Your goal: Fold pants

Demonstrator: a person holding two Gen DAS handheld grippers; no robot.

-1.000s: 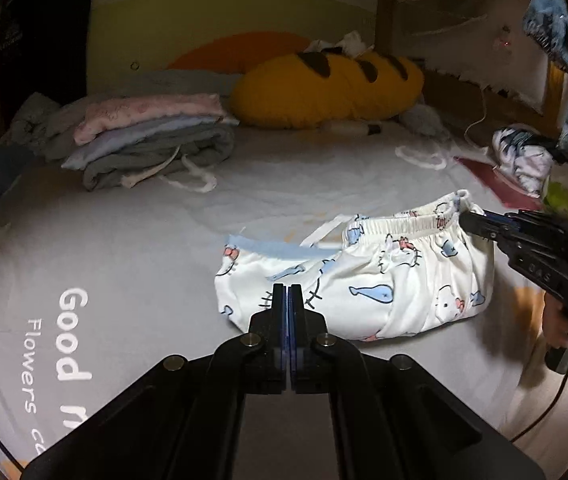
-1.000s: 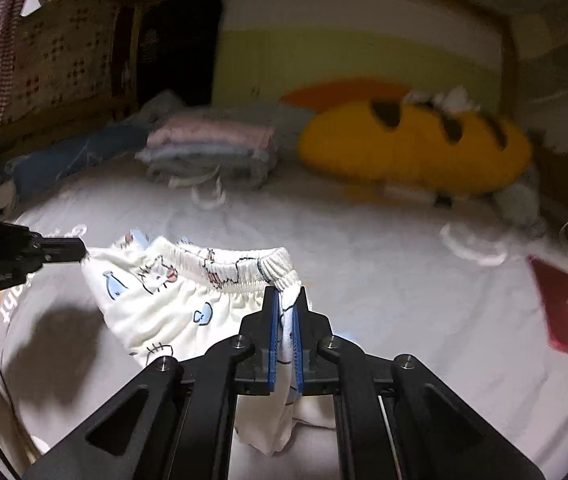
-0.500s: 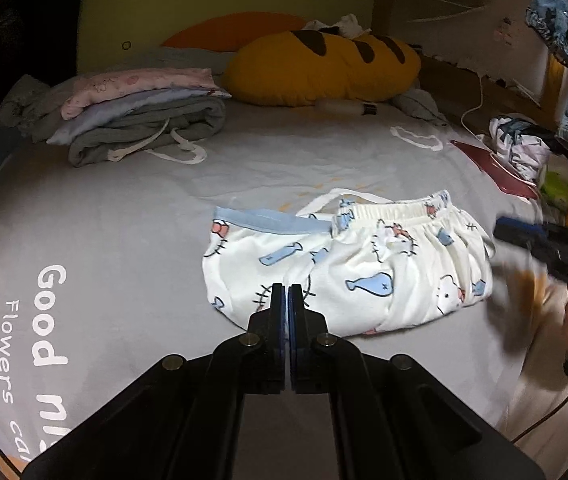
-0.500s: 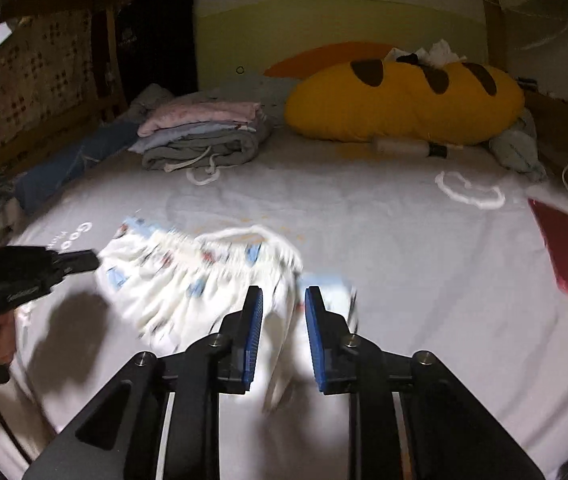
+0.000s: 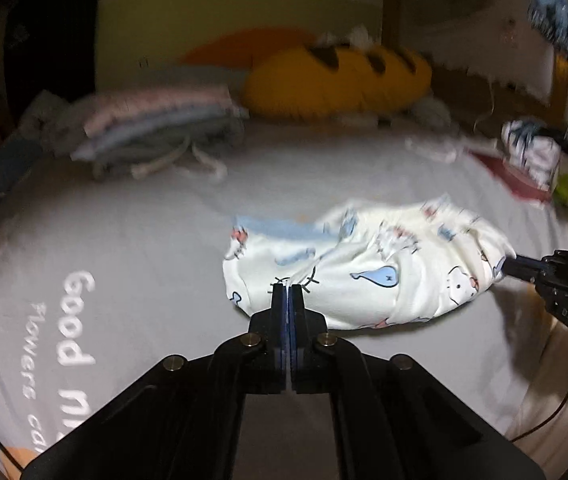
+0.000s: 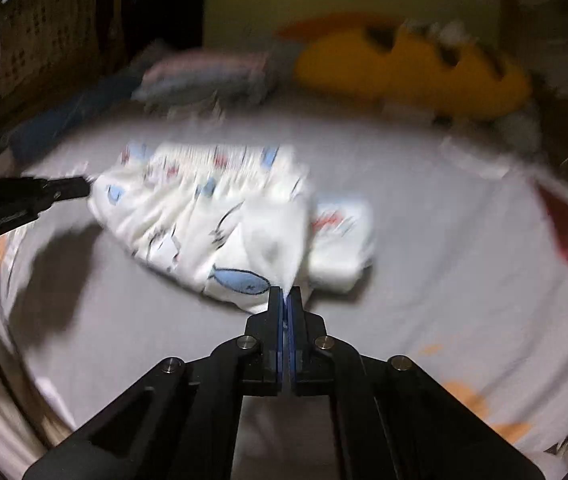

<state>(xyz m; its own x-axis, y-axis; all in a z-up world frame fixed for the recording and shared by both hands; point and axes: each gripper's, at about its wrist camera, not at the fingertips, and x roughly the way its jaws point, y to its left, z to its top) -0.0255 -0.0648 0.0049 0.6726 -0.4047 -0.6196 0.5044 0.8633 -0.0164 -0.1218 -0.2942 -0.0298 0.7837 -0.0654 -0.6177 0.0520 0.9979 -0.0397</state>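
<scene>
Pinching near edge of pants (image 5: 364, 276) with left tongs (image 5: 287, 292) and right tongs (image 6: 287, 295), both just squeezed shut on cloth; may slip off and spoil the fold if tugged fast

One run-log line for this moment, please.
step: fold pants | left gripper: shut on white cartoon-print pants | right gripper: jaws just closed, pinching the other end | pants: bunched on grey bedsheet

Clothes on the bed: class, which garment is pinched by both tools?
The cartoon-print white pants, apart from the folded stack by the yellow pillow.
</scene>
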